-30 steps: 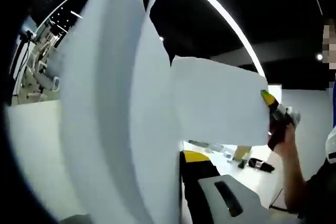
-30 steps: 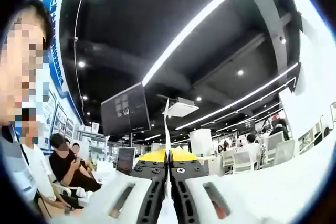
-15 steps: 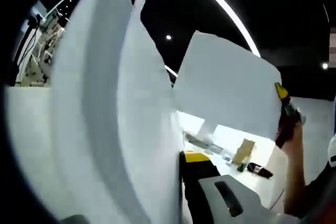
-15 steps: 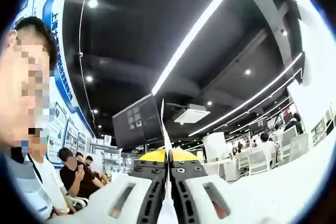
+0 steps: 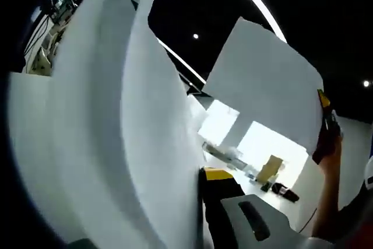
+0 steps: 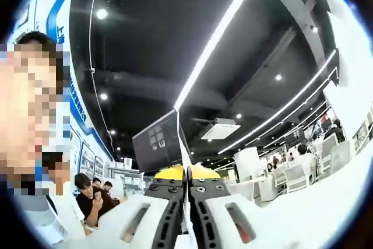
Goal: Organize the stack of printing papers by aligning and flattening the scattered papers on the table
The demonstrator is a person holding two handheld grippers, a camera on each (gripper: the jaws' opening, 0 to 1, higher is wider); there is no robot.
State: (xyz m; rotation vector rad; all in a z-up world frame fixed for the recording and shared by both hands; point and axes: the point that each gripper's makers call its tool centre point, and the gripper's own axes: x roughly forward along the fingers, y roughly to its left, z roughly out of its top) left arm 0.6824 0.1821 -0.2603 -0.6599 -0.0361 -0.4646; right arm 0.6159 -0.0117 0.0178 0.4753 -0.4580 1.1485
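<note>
Two tongs: the left tongs and the right tongs, the latter also seen at the far edge of the left gripper view. One bundle of white papers, its sheets fanned apart; at least three separate sheets can be told. Two long ceiling light strips and several round ceiling lamps. One dark hanging screen
</note>
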